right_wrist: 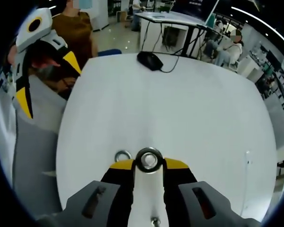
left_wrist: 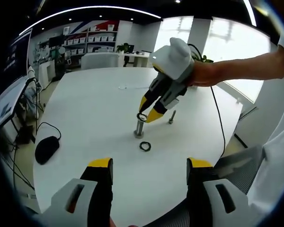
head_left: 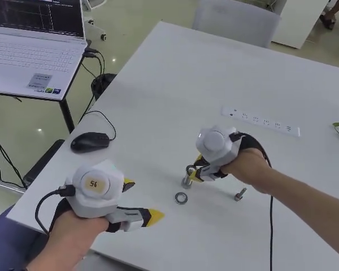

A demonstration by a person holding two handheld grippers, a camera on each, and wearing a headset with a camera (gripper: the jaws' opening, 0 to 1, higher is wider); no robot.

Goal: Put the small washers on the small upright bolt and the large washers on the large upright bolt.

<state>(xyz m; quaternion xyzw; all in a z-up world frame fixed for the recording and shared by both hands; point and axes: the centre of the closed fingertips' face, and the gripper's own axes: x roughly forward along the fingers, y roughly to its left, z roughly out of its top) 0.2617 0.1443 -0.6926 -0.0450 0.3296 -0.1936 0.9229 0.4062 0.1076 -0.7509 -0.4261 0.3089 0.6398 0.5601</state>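
Note:
My right gripper (head_left: 195,172) is shut on a large washer (head_left: 190,168), which it holds just over the top of the large upright bolt (head_left: 186,181). In the left gripper view the same washer (left_wrist: 142,117) hangs at the head of that bolt (left_wrist: 139,128). A second washer (head_left: 181,197) lies flat on the white table just in front of the bolt. The small upright bolt (head_left: 240,195) stands to the right, partly behind my right hand. My left gripper (head_left: 142,199) stands open near the table's front edge, with nothing between its jaws.
A black mouse (head_left: 90,141) with its cable lies at the table's left edge. A white power strip (head_left: 261,120) lies at the back right. An open laptop (head_left: 31,51) sits on a side stand to the left, and a grey chair (head_left: 234,20) stands behind the table.

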